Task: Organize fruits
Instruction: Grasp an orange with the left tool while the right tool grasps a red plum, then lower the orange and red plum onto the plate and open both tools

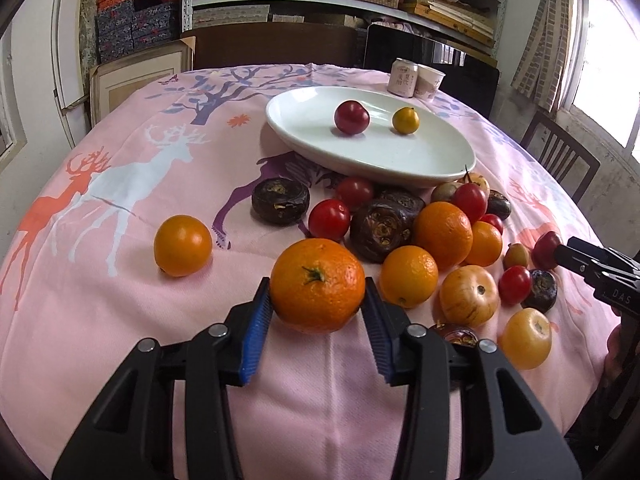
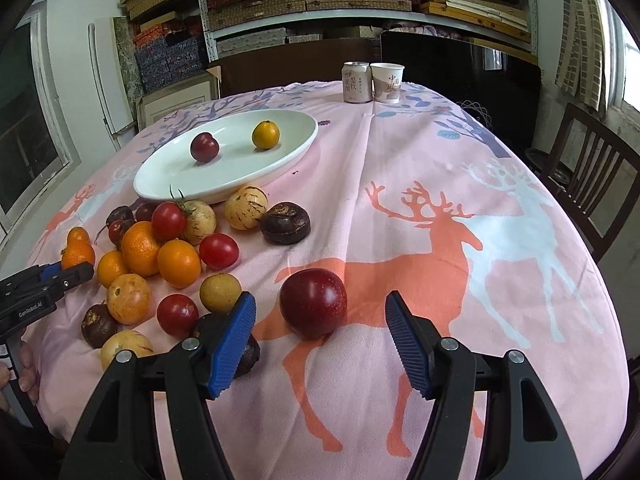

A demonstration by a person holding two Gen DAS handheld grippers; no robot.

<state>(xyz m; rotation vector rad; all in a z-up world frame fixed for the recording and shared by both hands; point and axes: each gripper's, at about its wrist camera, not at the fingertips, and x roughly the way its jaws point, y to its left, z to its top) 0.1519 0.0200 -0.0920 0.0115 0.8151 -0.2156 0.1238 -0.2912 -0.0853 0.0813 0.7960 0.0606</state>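
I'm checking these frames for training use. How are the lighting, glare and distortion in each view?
Left wrist view: the window at upper right is blown out, a soft sheen lies on the white plate, the strong fisheye bends the shelves, and the tangerine is sharp. Right wrist view: even daylight, the red plum casts a soft shadow, the corners are darkly vignetted, and the table edge bows.

right tongs (image 2: pixel 320 326) open, red plum (image 2: pixel 313 304) between pads
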